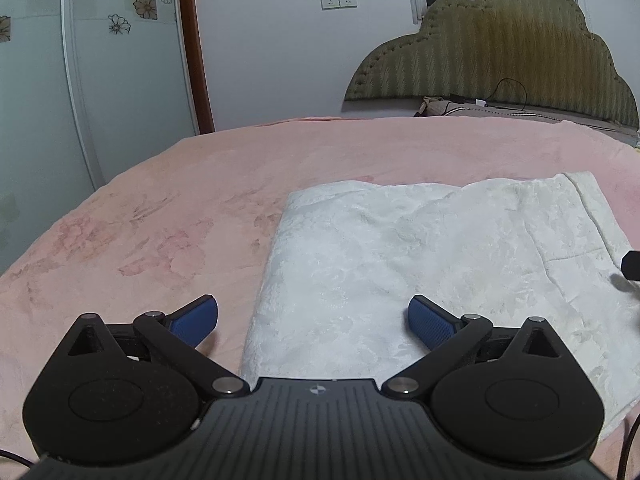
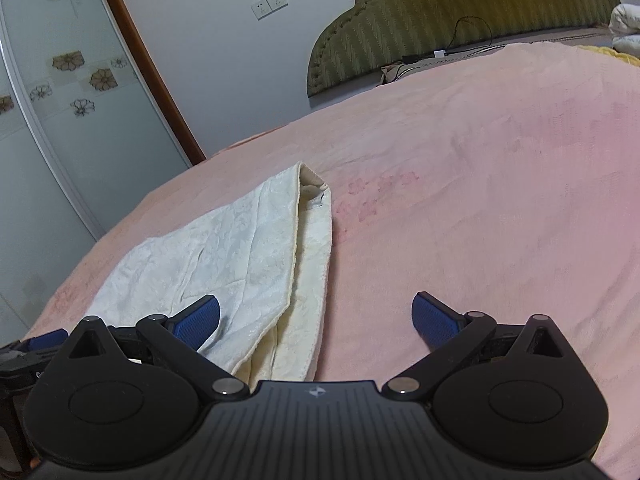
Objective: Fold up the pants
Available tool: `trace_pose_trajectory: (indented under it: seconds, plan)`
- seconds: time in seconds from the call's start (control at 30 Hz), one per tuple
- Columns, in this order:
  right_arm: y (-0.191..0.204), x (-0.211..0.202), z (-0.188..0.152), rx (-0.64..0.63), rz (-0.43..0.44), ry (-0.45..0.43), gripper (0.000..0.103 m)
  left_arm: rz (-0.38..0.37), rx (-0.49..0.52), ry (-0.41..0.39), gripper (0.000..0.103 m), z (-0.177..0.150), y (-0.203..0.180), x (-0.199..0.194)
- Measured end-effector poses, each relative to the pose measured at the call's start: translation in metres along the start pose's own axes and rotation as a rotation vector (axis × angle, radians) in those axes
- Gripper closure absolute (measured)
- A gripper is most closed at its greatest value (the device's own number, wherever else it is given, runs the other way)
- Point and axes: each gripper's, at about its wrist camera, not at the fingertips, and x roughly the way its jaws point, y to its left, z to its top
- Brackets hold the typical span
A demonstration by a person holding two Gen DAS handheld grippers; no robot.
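Observation:
The white pants lie folded flat in a rectangle on the pink bed cover. My left gripper is open and empty, hovering over the fold's near left edge, with its left blue pad over the cover and its right pad over the cloth. In the right wrist view the pants show their stacked layers and waistband end. My right gripper is open and empty above their near right end. The tip of the right gripper shows at the left view's edge.
The olive padded headboard stands at the far side with a black cable and charger below it. A wardrobe door with flower stickers and a wall with sockets lie to the left. White bedding sits far right.

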Motion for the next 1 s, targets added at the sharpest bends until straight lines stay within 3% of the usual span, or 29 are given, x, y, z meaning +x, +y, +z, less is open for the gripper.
trace_pose_trajectory:
  seconds: [0.43, 0.67, 0.87, 1.0]
  plan:
    - [0.007, 0.005, 0.0, -0.034, -0.029, 0.012, 0.0, -0.099, -0.143, 0.068, 0.0, -0.001, 0.023, 0.012]
    - [0.011, 0.006, 0.001, -0.059, -0.03, 0.03, 0.0, -0.14, -0.095, 0.087, 0.0, 0.003, 0.027, 0.01]
    - [0.01, 0.016, 0.023, -0.131, 0.057, 0.152, 0.0, -0.207, -0.069, 0.139, 0.001, 0.014, 0.057, 0.017]
    - [0.007, 0.037, 0.038, -0.178, 0.122, 0.226, 0.0, -0.35, -0.164, 0.24, 0.011, 0.024, 0.087, 0.038]
